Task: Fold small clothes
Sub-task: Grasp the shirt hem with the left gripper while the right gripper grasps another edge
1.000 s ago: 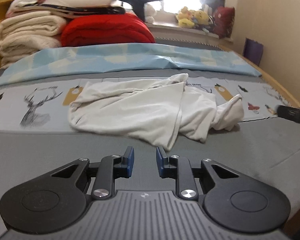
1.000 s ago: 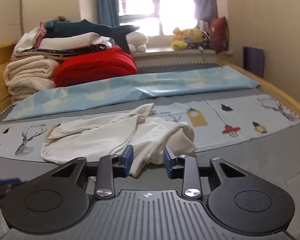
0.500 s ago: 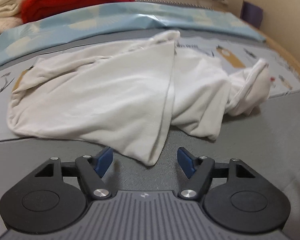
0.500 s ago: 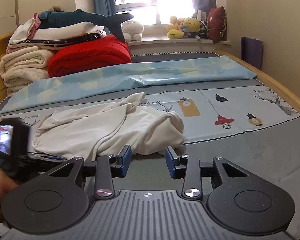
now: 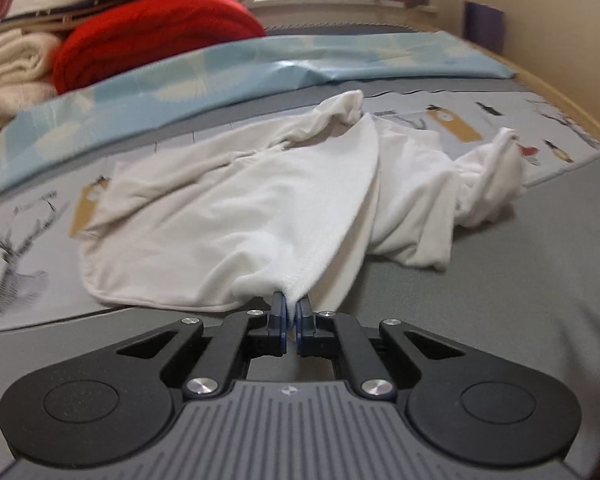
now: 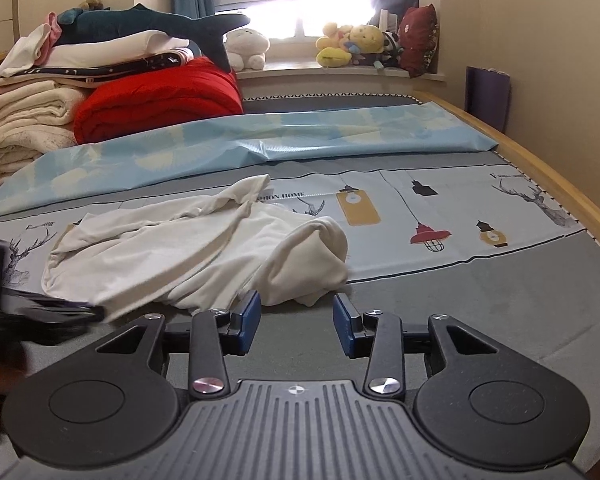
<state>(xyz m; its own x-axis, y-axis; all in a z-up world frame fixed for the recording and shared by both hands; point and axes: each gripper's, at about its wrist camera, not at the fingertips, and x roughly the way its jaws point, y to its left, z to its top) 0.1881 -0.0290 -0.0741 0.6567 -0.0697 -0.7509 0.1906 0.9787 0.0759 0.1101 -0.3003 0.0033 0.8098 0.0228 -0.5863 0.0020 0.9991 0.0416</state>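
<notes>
Left wrist view: the left gripper (image 5: 291, 304) has just closed its jaws and pinches the near corner of the white garment (image 5: 268, 208), which lies crumpled on the grey bed sheet (image 5: 500, 300) in front of a red blanket (image 5: 156, 32). Right wrist view: the right gripper (image 6: 296, 316) has its jaws partly apart with nothing between them, just short of the garment's near edge

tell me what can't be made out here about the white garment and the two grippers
- Left gripper: shut on the white garment; how much cloth sits between the pads is hidden.
- Garment type: too crumpled to tell in either view.
- Right wrist view: left gripper a dark blur at the edge.
- Right gripper: open, empty.
</notes>
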